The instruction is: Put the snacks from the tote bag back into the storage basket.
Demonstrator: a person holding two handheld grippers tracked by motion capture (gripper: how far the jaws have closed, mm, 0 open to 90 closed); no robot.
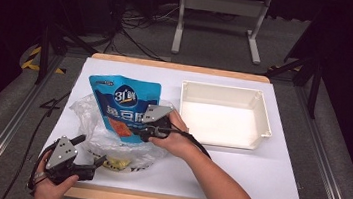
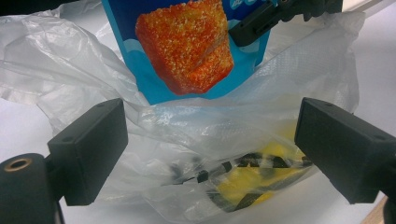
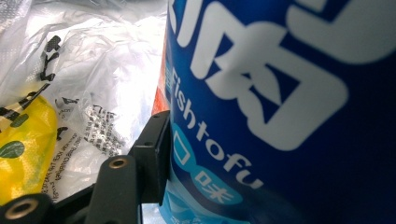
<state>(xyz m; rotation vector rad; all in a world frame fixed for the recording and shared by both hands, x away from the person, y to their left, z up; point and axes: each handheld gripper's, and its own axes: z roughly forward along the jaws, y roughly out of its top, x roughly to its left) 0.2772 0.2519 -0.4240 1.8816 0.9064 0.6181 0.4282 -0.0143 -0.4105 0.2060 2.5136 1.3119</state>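
A white-topped table with a wooden edge [image 1: 276, 181] stands on a grey floor in a dark room, cables trailing behind it. A shallow white plastic rectangular tray [image 1: 262, 120] sits on the table's right half, well apart from the crumpled clear plastic bag [image 1: 84, 114] lying at left centre. From the bag's mouth rises a blue "Fishtofu" snack pouch with an orange printed cube [image 1: 122, 104], its lower end tucked among the film. Deeper in the bag lies a yellow packet with black lettering [image 2: 254, 179], seen through the plastic.

The person's right forearm reaches in from the bottom, and the right gripper [image 1: 143, 132] is clamped on the pouch's lower right edge, one black jaw pressed flat against the blue face in the right gripper view. The left gripper [image 1: 89, 151], held at the table's near left corner, has its jaws spread wide, just at the bag's near side and grasping nothing.
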